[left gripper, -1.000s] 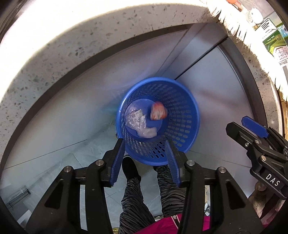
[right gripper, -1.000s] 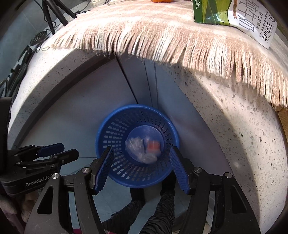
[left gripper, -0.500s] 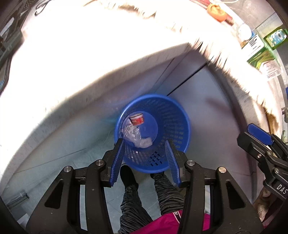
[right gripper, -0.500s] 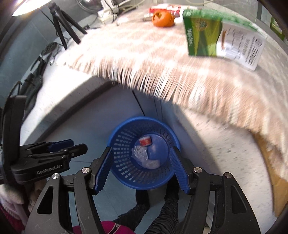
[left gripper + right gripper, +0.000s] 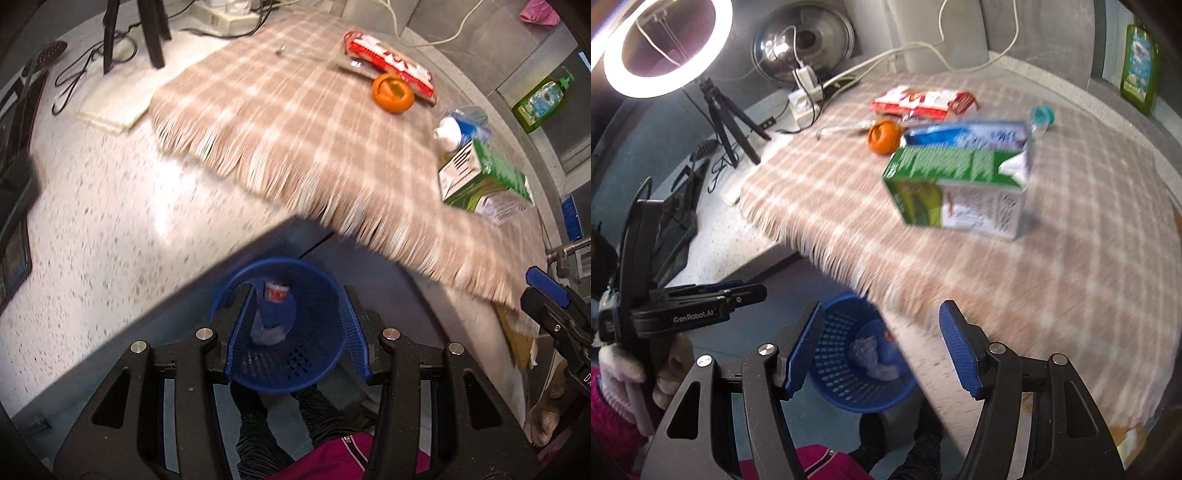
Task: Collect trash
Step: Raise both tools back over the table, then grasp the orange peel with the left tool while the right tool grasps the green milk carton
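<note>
A blue mesh basket stands on the floor below the counter edge, with a clear wrapper and a small red-and-white cup inside. My left gripper hangs open above it, nothing between its blue pads. My right gripper is open too and holds nothing. On the checked cloth lie a green carton, an orange peel, a red packet and a blue-white bottle.
A speckled counter carries the fringed cloth, a tripod, a ring light, a power strip and cables. A green soap bottle stands at the back right. The person's legs and a pink garment are below the grippers.
Both grippers have risen from just over the basket to above the counter edge. The basket now looks smaller and lower, and the cloth with its trash has come into view. The jaws kept their width.
</note>
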Demonstrator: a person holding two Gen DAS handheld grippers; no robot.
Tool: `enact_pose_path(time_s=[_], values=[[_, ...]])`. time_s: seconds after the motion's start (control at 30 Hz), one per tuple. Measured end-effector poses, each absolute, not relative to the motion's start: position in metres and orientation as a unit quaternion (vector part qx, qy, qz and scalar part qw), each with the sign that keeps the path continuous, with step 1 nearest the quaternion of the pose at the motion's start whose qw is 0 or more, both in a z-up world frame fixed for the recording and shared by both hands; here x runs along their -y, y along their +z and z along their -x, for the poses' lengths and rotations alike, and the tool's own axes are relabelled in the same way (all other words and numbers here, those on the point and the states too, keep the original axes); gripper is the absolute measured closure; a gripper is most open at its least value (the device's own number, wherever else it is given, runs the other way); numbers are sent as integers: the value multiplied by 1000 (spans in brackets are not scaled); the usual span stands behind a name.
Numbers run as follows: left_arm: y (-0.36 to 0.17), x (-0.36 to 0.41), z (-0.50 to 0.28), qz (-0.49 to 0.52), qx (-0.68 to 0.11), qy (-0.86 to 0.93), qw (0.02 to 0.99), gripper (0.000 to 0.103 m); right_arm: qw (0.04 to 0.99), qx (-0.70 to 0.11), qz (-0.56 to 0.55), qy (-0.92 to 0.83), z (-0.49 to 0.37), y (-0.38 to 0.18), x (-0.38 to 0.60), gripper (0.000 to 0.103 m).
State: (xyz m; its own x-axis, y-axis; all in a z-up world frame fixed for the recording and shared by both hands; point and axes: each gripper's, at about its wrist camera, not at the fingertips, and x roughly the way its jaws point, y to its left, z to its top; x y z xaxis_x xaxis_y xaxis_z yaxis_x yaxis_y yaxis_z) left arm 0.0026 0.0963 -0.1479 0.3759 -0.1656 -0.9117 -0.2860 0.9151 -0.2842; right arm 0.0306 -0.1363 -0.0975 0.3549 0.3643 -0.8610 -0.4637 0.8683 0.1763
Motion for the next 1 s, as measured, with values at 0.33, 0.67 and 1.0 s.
enact_pose_path(time_s=[0.33, 0.67, 1.0], values=[[-127, -92, -59, 212, -529, 35, 821, 56, 838, -456, 59, 293, -70, -58, 170, 37], [-116, -89, -121, 214, -516, 43, 828, 56, 819, -444, 124, 343, -101, -54, 166, 22], [-119, -80, -168, 222, -522, 35, 823, 32, 800, -453, 147, 365, -124, -70, 163, 22]])
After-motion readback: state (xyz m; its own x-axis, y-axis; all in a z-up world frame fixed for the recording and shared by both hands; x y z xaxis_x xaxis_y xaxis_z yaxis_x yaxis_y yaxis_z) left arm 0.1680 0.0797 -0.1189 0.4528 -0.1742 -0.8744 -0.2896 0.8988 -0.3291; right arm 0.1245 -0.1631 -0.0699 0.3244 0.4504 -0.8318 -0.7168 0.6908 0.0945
